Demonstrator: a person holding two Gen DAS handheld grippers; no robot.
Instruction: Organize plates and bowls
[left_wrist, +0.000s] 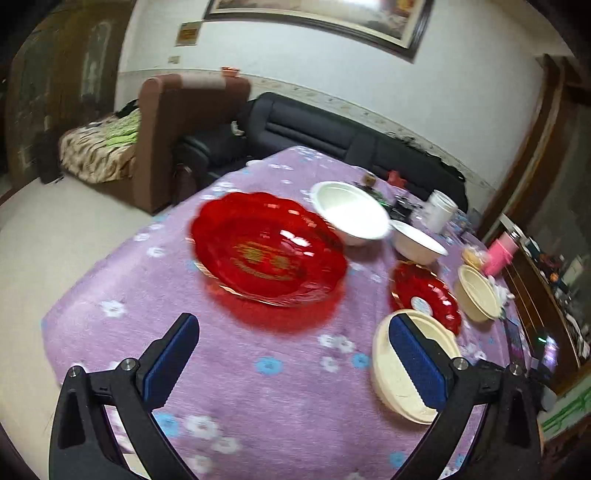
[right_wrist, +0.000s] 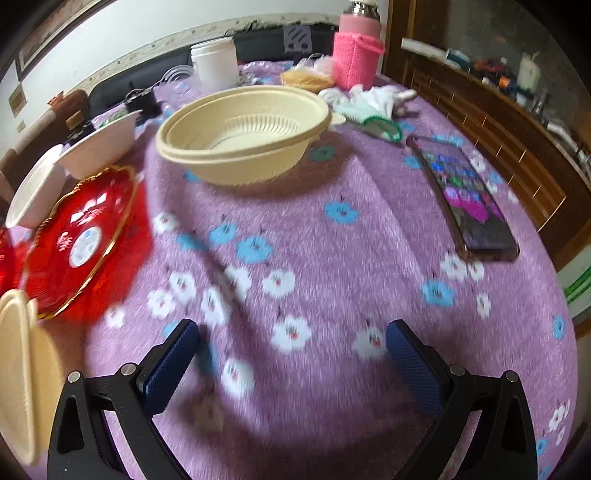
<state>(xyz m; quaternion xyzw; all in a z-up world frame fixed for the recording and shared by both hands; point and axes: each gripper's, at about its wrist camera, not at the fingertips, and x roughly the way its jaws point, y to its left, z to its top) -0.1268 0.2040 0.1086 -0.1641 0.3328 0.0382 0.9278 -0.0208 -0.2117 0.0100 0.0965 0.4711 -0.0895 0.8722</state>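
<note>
A large red plate (left_wrist: 269, 254) lies on the purple cloth ahead of my open, empty left gripper (left_wrist: 291, 350). Two white bowls (left_wrist: 351, 212) (left_wrist: 417, 242) sit behind it. A small red plate (left_wrist: 424, 295) lies to the right, with one cream bowl (left_wrist: 476, 293) beyond it and another cream bowl (left_wrist: 402, 380) by my right finger. In the right wrist view my right gripper (right_wrist: 293, 354) is open and empty over the cloth. The cream bowl (right_wrist: 243, 134) stands ahead, the small red plate (right_wrist: 79, 240) and white bowls (right_wrist: 99, 149) at the left.
A phone (right_wrist: 465, 199) lies on the cloth at the right. A pink bottle (right_wrist: 358, 55), a white jar (right_wrist: 216, 61) and small clutter (right_wrist: 369, 98) stand at the table's far side. A dark sofa (left_wrist: 332, 129) is behind the table, a wooden cabinet (right_wrist: 480, 110) to the right.
</note>
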